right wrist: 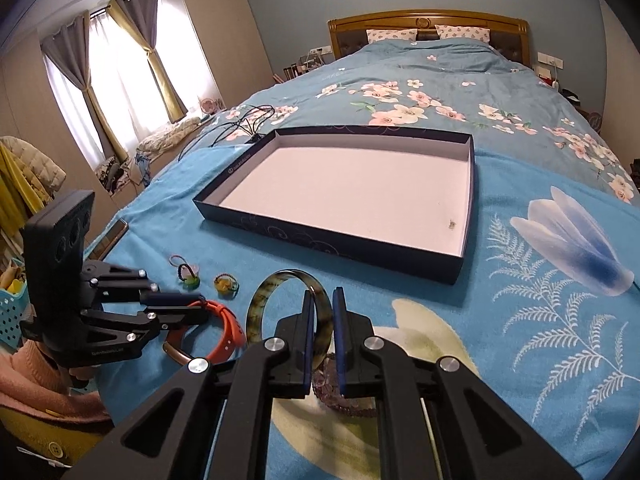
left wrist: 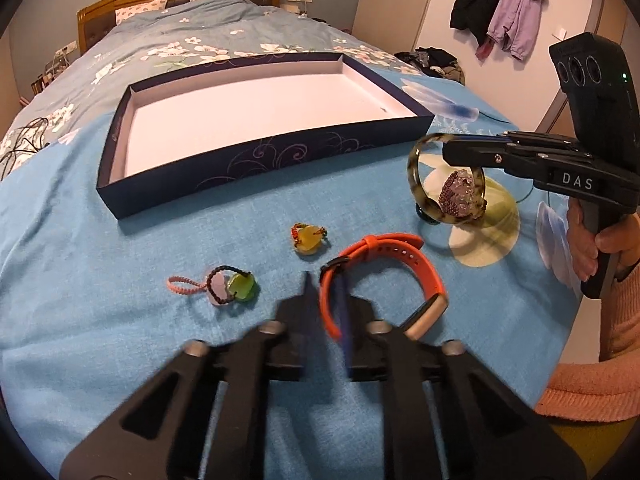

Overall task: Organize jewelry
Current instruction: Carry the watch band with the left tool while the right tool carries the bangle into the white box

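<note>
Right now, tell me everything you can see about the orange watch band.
The orange watch band looks like a rubbery strap with a row of holes, a dark buckle and a pale, rose-gold-looking case at one end. It curves in an open loop, resting on the blue bedspread in front of the box. The left tool is shut on the strap near its buckle.

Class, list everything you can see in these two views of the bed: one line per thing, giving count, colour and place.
Box lid: one, navy outside, white inside, on the blue bedspread.
Bangle: one, mottled green-brown, in the right gripper.
Watch band: one, orange, in the left gripper.
Beaded ornament: one, purple, behind the bangle.
Yellow pendant: one, before the lid.
Pink-and-green charm: one, left of the pendant.
Left gripper: black, shut on the band.
Right gripper: black, shut on the bangle.
</note>
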A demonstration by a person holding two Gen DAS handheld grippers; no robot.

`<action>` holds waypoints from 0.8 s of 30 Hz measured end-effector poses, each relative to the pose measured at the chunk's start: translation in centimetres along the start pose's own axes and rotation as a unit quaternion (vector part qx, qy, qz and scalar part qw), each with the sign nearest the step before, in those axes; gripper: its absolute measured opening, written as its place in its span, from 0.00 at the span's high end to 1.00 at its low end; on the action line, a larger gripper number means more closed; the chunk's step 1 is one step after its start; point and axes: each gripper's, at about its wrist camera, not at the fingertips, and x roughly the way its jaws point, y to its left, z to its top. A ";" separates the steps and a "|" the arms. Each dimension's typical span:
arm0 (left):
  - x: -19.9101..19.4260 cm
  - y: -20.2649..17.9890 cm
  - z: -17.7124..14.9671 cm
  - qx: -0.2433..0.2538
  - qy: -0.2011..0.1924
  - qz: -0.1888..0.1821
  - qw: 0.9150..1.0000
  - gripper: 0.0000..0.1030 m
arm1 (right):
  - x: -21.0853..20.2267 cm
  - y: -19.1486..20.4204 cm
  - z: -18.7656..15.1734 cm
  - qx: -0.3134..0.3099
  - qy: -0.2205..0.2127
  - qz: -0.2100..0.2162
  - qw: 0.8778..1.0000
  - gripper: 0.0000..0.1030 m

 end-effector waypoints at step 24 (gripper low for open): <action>-3.6 5.5 11.6 -0.010 -0.099 0.037 0.994 0.94 | 3.4 -3.9 8.9 0.036 -0.068 -0.023 0.997 0.93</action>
